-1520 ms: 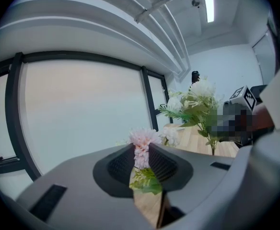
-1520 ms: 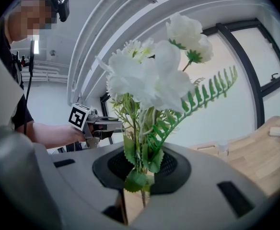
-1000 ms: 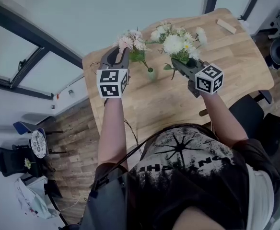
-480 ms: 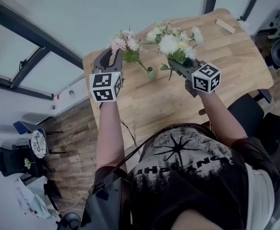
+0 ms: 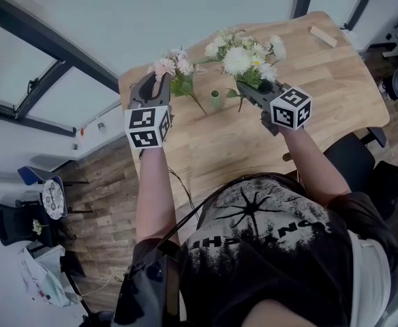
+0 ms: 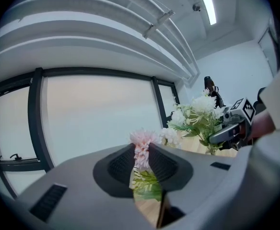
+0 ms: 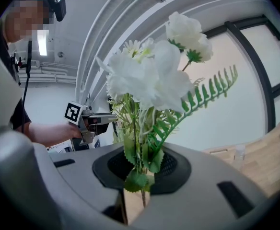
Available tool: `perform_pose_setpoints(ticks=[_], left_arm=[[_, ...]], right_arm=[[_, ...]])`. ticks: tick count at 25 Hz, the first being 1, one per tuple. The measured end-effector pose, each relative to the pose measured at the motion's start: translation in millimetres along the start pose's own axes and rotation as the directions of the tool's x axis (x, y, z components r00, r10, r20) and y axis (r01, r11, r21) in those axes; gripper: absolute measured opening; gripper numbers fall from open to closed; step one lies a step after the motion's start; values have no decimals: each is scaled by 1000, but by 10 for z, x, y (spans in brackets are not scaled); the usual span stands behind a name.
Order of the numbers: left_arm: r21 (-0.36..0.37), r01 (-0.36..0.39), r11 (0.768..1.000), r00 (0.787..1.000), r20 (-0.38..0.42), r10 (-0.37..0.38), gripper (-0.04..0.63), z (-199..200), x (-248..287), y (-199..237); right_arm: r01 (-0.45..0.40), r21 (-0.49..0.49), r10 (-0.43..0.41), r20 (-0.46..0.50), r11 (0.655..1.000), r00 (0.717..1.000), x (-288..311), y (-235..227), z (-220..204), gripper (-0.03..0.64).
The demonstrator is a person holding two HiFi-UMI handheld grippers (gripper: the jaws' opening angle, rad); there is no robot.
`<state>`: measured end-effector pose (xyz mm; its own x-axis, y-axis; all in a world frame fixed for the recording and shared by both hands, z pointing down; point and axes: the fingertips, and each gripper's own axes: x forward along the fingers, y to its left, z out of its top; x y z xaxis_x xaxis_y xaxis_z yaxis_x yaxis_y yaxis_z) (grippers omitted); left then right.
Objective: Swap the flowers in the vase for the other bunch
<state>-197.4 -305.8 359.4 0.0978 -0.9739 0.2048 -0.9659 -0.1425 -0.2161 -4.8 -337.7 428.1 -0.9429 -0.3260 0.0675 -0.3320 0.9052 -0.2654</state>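
Observation:
My left gripper (image 5: pixel 159 80) is shut on a pink and white bunch (image 5: pixel 172 69), held over the table's left end; its stems (image 5: pixel 196 101) trail toward the vase. In the left gripper view the pink bloom (image 6: pixel 142 147) and green leaves sit pinched between the jaws of the left gripper (image 6: pixel 145 174). My right gripper (image 5: pixel 248 87) is shut on a larger white bunch (image 5: pixel 243 54) with fern leaves, right of the vase. The right gripper view shows the white bunch's stems (image 7: pixel 139 152) clamped between the jaws of the right gripper (image 7: pixel 140 169). A small pale green vase (image 5: pixel 216 99) stands empty on the table between both grippers.
The wooden table (image 5: pixel 322 94) has a small wooden block (image 5: pixel 322 37) at its far right. A dark chair (image 5: pixel 352 159) stands at the right edge. Window frames run behind the table. Below left lies wooden floor with clutter (image 5: pixel 42 203).
The left gripper has carried the pink bunch leftward, away from the vase. The right gripper with the white bunch has shifted slightly left.

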Motion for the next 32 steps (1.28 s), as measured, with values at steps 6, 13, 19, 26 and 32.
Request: perform_pose_setpoints(ticks=[6,13,19,26,32], left_arm=[[-35,-4,999,999,-42,2,98,-287,-102,-60],[-79,-21,997,996,-93,13,98,-613,-240,-87],[-110,-37,993,992,-122,24,98,-823,-352,-99],[-149,-57,987,988,-151,35,98,-1034,-437,-138],[-187,-89,978,984,-170,57,98,-1161,-526,-62]], right_arm=[[-4,10,4,-4,1000,1000,51,-4,-25,66],[-15,-18,14,-5,1000,1000,186,4,38,66],[-46,-56,46,-12,997,999,379,47,107,66],[-106,-106,105,-21,989,994,647,125,161,66],[-141,-128,137,-36,982,990,878,135,154,66]])
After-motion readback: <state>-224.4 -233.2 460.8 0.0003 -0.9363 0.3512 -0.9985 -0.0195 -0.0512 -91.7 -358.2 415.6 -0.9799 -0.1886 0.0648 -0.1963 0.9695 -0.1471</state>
